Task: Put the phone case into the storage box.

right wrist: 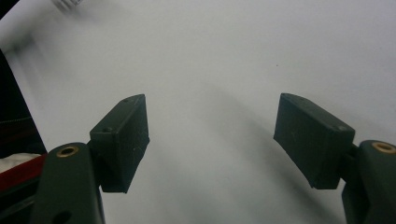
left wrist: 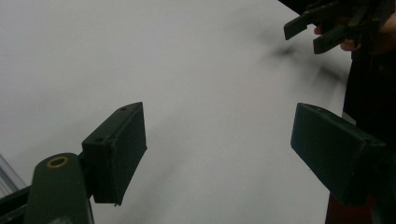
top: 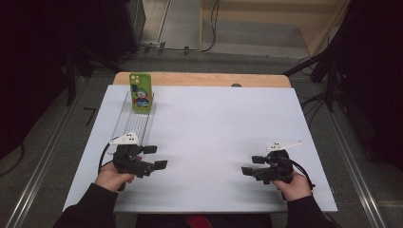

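A green phone case [top: 140, 92] with a cartoon figure stands upright at the far left of the white table [top: 214, 118], at the far end of a clear plastic rack [top: 135, 121]. My left gripper [top: 156, 157] is low over the near left of the table, pointing right, open with nothing between its jaws [left wrist: 219, 149]. My right gripper [top: 253, 165] is at the near right, pointing left toward the other one, also open and empty [right wrist: 212, 140]. In the left gripper view the right gripper [left wrist: 322, 28] shows at the top right corner.
A wooden strip [top: 204, 79] runs along the table's far edge. Dark stands and cables [top: 328, 71] sit on the floor behind and to both sides. A wide bare stretch of white surface lies between the two grippers.
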`<state>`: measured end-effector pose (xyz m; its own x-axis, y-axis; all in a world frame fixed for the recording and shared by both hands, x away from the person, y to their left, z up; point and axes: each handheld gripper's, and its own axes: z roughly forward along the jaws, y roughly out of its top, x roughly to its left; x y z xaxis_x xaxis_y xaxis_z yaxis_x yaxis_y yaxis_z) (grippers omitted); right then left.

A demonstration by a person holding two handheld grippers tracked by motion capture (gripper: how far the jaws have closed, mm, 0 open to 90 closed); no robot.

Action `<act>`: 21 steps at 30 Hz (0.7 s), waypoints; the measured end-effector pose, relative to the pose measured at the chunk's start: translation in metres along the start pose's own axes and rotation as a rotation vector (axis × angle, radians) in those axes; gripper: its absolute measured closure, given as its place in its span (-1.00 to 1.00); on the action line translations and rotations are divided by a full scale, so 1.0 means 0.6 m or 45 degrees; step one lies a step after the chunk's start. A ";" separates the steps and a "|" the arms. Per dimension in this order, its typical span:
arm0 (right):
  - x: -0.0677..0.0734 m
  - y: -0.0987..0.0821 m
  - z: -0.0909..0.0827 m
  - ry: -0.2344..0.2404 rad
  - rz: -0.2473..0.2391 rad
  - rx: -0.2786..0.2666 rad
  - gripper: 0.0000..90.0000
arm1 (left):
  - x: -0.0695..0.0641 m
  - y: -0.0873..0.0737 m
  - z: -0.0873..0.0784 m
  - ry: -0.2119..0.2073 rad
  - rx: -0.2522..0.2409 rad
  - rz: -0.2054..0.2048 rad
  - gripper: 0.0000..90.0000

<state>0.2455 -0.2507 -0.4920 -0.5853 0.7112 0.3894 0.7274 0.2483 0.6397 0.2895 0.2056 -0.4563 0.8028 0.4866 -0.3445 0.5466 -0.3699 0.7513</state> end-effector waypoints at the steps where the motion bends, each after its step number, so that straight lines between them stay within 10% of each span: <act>1: 0.000 0.000 0.000 -0.001 -0.004 0.000 -0.45 | -0.001 -0.002 0.001 -0.002 0.001 0.000 -0.54; 21: -0.002 -0.002 0.002 -0.006 -0.006 0.011 -0.45 | -0.018 -0.040 -0.004 0.017 0.044 0.053 -0.54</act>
<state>0.2456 -0.2507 -0.4941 -0.5871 0.7132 0.3829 0.7276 0.2576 0.6358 0.2672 0.2111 -0.4693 0.8217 0.4809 -0.3057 0.5211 -0.4169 0.7447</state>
